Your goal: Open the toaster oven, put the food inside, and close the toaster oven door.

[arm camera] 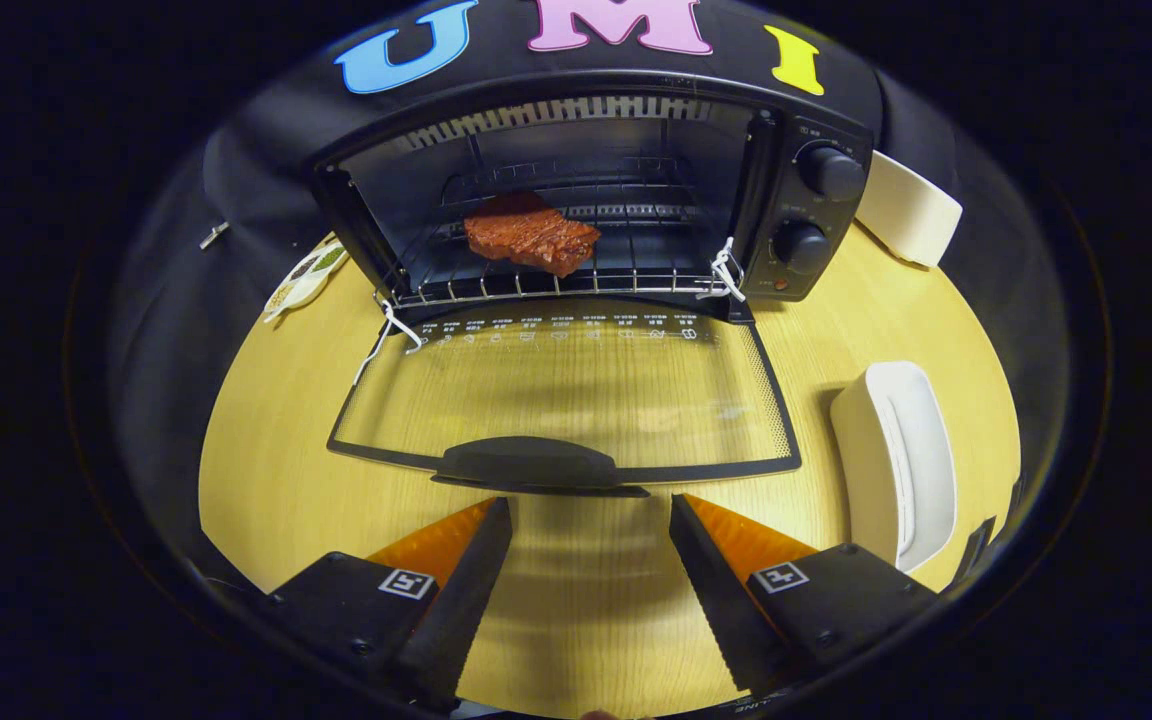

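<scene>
Wooden tabletop point(266, 480) lies under the hand-held gripper point(591, 520), fingers spread, grasping nothing. Just ahead, the black toaster oven's point(796, 190) glass door point(576, 390) lies open, its white print unreadable; the reddish-brown steak point(531, 235) sits inside on the rack.

toaster oven point(596, 190) – black, door point(566, 390) folded down flat | food point(532, 235) – reddish-brown slab on the rack inside

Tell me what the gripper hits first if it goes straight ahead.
Probably the handle of the open door. It lies just ahead of the open gripper, which holds nothing. Beyond it sits the steak in the oven. Height over the handle is unclear.
</scene>
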The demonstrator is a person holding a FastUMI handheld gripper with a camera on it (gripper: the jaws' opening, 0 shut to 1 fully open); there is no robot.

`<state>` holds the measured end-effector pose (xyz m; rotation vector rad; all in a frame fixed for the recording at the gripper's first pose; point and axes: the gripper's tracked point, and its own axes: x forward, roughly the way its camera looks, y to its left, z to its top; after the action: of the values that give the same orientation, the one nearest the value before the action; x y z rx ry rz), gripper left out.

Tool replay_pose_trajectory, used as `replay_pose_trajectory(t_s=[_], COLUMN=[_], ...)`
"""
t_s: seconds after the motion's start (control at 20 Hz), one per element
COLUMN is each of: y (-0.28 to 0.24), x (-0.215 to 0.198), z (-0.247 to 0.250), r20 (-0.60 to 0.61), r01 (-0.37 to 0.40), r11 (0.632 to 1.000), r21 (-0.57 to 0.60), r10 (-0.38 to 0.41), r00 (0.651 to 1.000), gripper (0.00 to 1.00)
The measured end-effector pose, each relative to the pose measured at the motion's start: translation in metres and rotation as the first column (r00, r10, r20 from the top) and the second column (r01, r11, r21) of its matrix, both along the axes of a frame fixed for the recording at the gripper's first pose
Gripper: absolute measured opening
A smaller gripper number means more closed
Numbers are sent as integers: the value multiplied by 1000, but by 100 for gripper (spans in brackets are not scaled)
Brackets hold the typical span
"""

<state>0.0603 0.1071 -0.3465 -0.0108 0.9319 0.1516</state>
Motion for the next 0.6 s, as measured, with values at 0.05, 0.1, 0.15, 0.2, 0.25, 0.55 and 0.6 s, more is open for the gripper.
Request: replay_pose_trajectory(t_s=[0.05,0.1,0.15,0.2,0.25,0.55,0.6], y=[2,4,6,7,8,11,12], x=[0,1,3,2,3,7,8], z=[-2,-3,-3,-5,-6,3,8], r20=[-7,-10,-11,-18,-22,18,30], r01=[-1,-1,-3,-11,-17,-78,-84], r11=[1000,1000,1000,1000,1000,997,996], r21=[6,11,16,19,23,13,7], r10=[1,2,4,11,18,78,84], r00=[1000,1000,1000,1000,1000,997,996], gripper=[99,99,99,99,99,99,99])
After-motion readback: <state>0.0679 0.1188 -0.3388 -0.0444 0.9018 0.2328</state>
